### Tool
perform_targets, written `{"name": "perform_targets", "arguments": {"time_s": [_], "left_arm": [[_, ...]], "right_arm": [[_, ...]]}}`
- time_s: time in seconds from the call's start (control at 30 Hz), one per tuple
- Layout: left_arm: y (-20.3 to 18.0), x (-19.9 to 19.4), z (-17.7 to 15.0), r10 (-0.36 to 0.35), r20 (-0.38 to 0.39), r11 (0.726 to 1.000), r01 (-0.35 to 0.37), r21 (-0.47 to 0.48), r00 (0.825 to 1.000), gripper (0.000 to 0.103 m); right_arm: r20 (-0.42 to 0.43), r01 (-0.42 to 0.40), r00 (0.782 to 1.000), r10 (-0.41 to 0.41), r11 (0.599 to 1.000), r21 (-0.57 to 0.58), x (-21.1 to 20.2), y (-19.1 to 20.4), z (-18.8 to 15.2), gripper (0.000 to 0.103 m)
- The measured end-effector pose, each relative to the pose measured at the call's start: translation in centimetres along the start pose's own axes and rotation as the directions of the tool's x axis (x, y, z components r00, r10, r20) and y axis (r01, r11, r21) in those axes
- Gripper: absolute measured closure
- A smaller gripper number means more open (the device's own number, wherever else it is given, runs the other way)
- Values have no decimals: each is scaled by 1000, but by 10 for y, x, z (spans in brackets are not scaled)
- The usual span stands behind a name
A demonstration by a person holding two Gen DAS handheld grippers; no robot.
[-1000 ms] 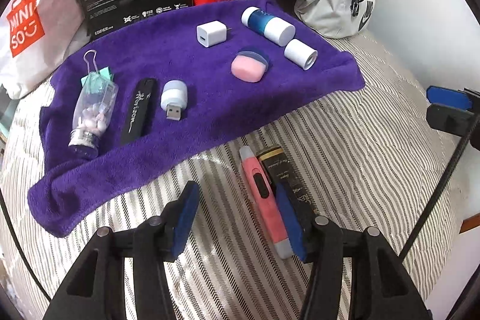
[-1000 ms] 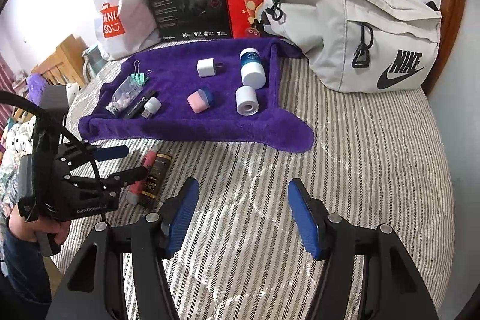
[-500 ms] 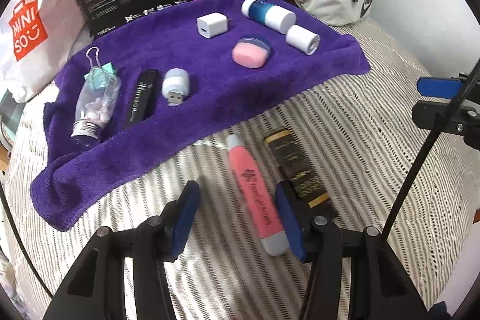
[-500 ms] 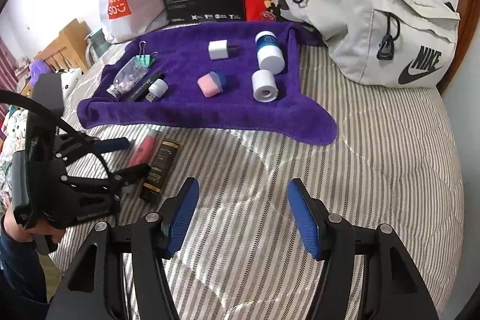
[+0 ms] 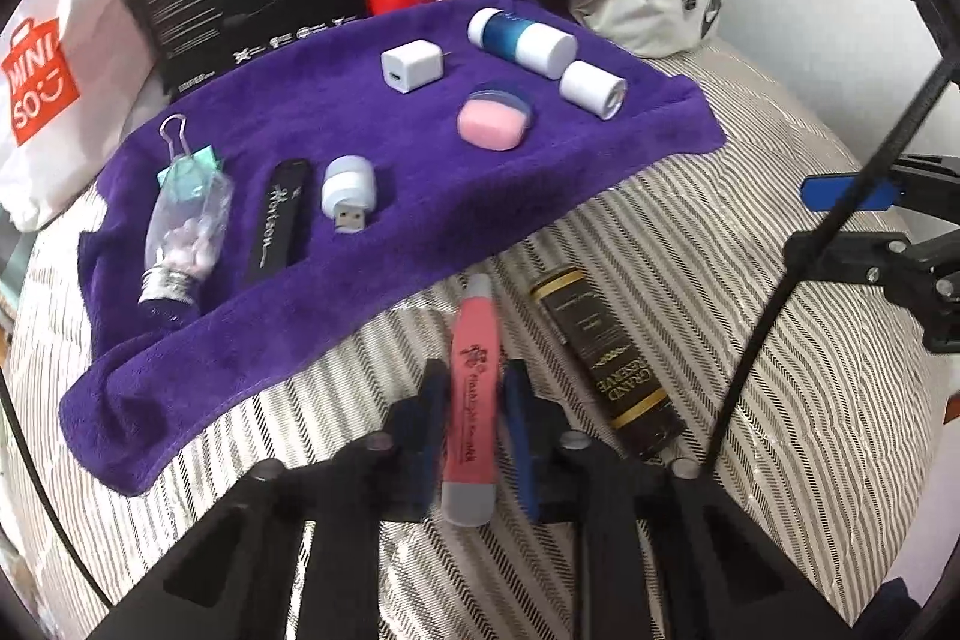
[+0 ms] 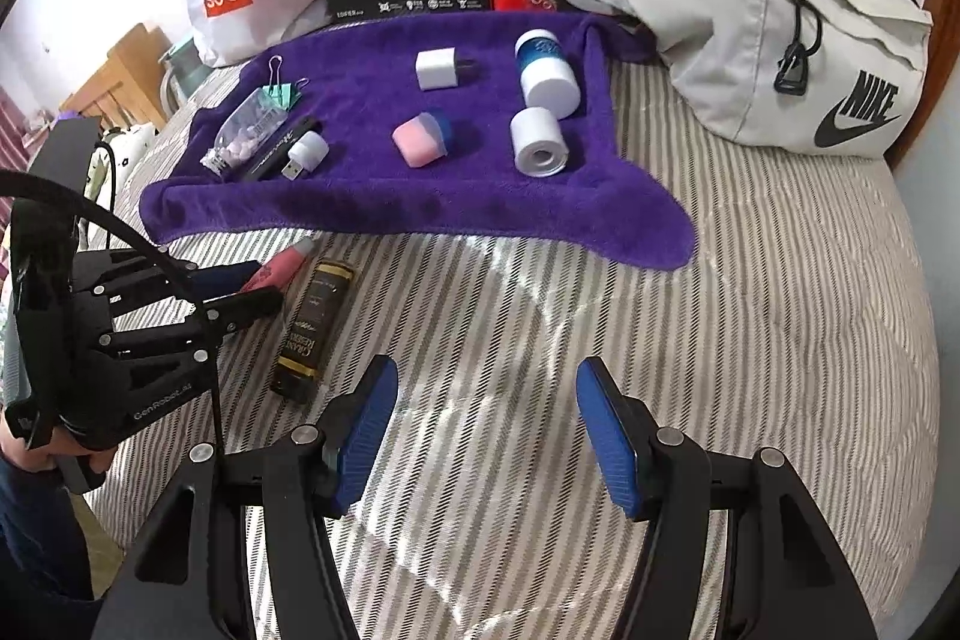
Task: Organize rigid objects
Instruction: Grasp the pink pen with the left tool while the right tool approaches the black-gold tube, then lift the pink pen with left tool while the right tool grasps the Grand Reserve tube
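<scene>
My left gripper (image 5: 474, 388) has its fingers pressed against both sides of the pink tube (image 5: 474, 400), which lies on the striped bedding (image 6: 780, 310) pointing ahead toward the purple towel (image 5: 420, 184). Just right of it lies the black Grand Reserve box (image 5: 606, 358). My right gripper (image 6: 486, 430) hangs spread and empty over bare bedding, the box ahead to its left.

Seven small items lay on one purple towel (image 5: 420, 220): two white cylinders (image 5: 593, 89), one charger cube (image 5: 412, 66), one pink case (image 5: 491, 124), one USB light (image 5: 348, 189), one black stick (image 5: 277, 222), one clipped bottle (image 5: 183, 232). Two items lay off it: one pink pen (image 5: 474, 394), one black box (image 5: 606, 361).
</scene>
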State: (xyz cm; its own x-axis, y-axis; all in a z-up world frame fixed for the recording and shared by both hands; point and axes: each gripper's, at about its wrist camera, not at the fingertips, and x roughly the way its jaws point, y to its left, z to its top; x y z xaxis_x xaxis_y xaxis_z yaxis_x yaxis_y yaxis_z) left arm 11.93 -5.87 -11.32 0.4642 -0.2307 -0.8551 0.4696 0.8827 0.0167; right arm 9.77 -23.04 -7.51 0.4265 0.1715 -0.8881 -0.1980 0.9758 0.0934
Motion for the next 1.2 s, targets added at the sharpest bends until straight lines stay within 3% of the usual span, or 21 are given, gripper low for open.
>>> {"name": "perform_targets", "arguments": {"time_s": [0.17, 0.47, 0.6, 0.8, 0.9, 0.97, 1.2], "left_arm": [[6, -1, -5, -40, 9, 999, 40, -18, 999, 86], [45, -12, -28, -2, 2, 996, 3, -88, 1000, 86], [52, -16, -35, 6, 5, 995, -5, -98, 1000, 86], [55, -16, -38, -7, 15, 994, 8, -110, 1000, 86], [56, -16, -40, -17, 22, 993, 20, -119, 1000, 85], [56, -15, -40, -20, 24, 992, 22, -121, 1000, 85], [56, -15, -41, -19, 27, 993, 22, -117, 999, 85]], "right_arm": [[-13, -33, 999, 33, 999, 6, 8, 13, 1, 41], [-15, -102, 995, 101, 993, -58, 34, 64, 13, 41], [-28, -53, 998, 51, 996, -70, 54, 76, 13, 41], [27, 16, 1000, -13, 991, -131, 56, 83, 7, 42], [45, 30, 999, -24, 991, -134, 54, 78, 6, 56], [45, 36, 998, -31, 993, -116, 51, 66, 7, 79], [12, 71, 997, -71, 995, -64, 43, 25, 4, 80]]}}
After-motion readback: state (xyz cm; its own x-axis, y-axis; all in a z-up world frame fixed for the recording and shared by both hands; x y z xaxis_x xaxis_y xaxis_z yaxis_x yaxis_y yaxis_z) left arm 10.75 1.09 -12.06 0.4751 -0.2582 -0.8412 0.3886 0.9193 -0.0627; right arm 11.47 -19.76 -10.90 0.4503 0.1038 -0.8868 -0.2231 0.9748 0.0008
